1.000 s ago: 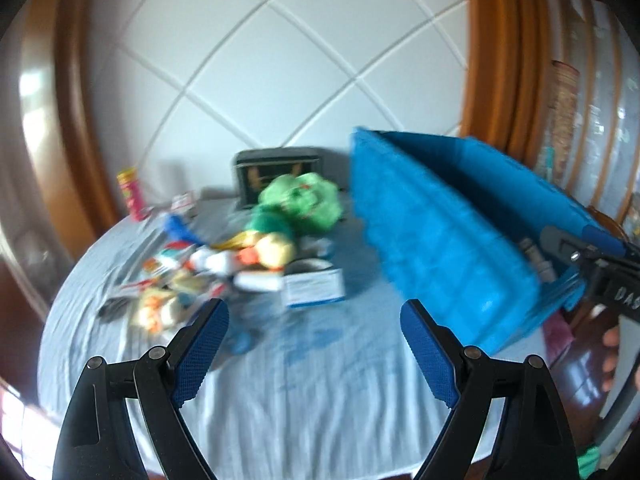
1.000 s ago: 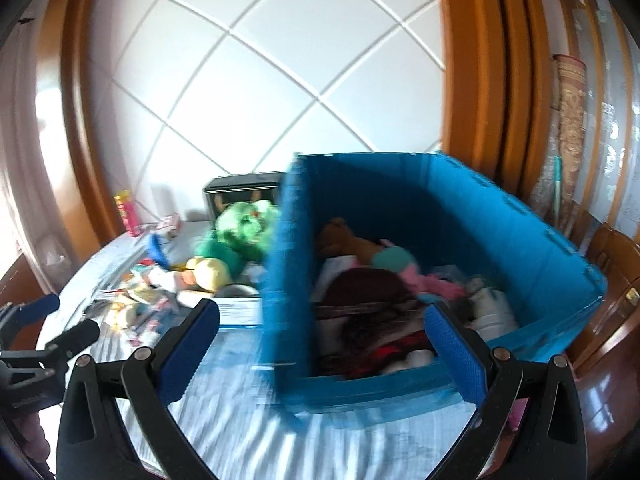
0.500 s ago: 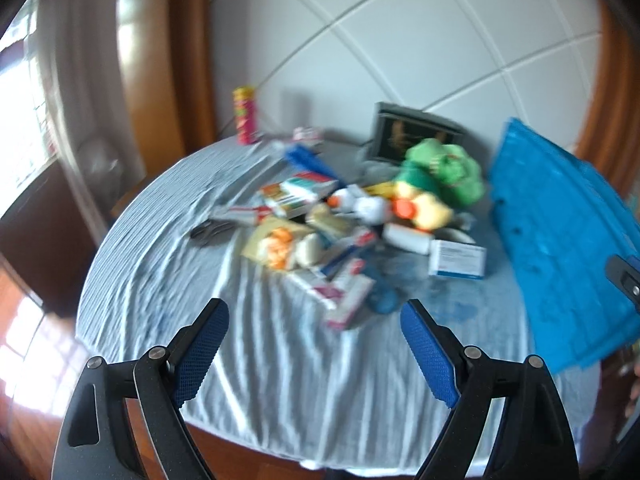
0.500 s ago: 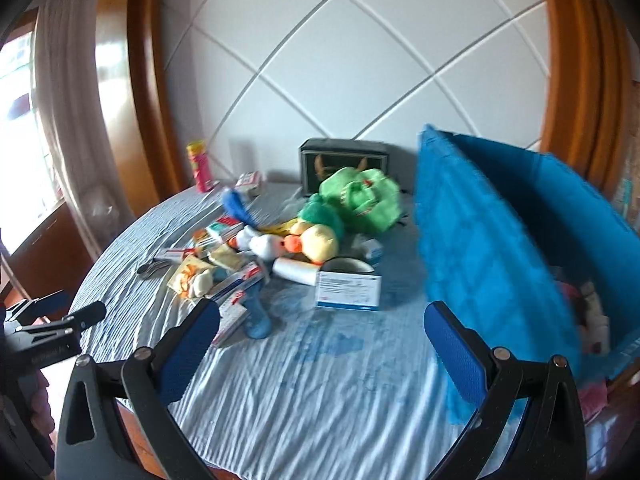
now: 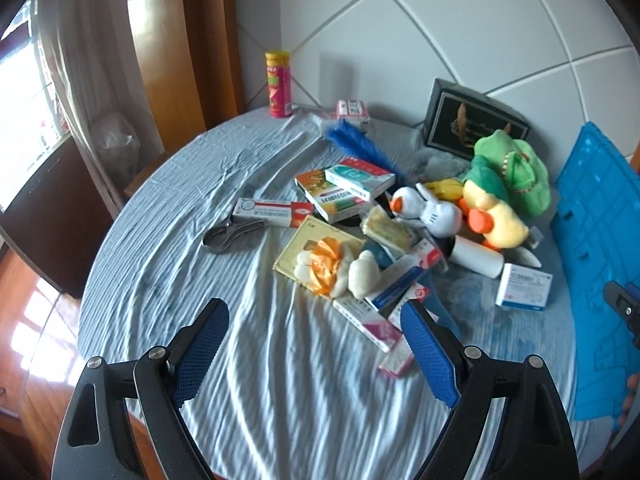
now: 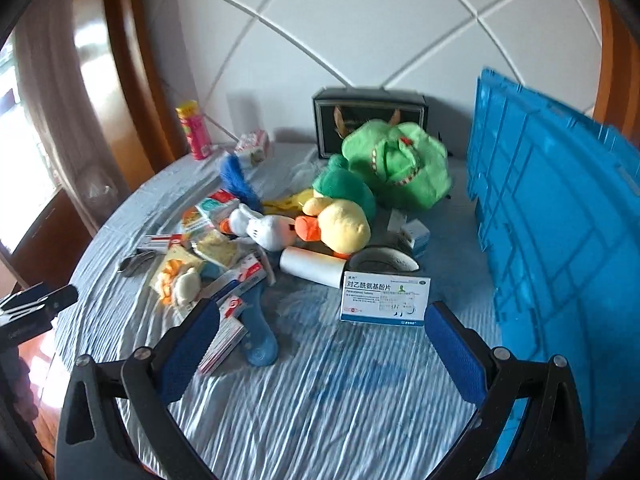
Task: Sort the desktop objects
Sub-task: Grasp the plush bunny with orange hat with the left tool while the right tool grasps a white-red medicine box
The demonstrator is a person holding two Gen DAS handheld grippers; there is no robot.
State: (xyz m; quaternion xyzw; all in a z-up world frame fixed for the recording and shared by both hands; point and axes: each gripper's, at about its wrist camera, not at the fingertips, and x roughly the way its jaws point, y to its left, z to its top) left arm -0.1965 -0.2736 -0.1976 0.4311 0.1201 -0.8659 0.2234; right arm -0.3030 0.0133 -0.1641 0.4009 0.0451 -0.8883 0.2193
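A heap of objects lies on the round table with the pale blue cloth [image 5: 280,392]: several medicine boxes [image 5: 348,190], a yellow duck plush [image 5: 496,220], a white plush [image 5: 434,210], a green plush [image 6: 396,164], a white roll [image 6: 312,266] and a white-and-blue box [image 6: 385,299]. A blue crate [image 6: 560,216] stands at the right. My left gripper [image 5: 314,328] hangs open above the cloth, short of the heap, holding nothing. My right gripper [image 6: 322,326] is open too, with the white-and-blue box just beyond its fingertips.
A red-and-yellow can [image 5: 279,84] and a small pink box [image 5: 352,109] stand at the table's far edge, a dark box [image 5: 468,126] against the white wall. Metal pliers [image 5: 230,234] lie left of the heap. A blue scoop [image 6: 260,332] lies near my right gripper.
Both grippers swung left from the blue crate toward the heap and sank closer to the table. The crate has slid to the right edge of both views. Both stayed open.
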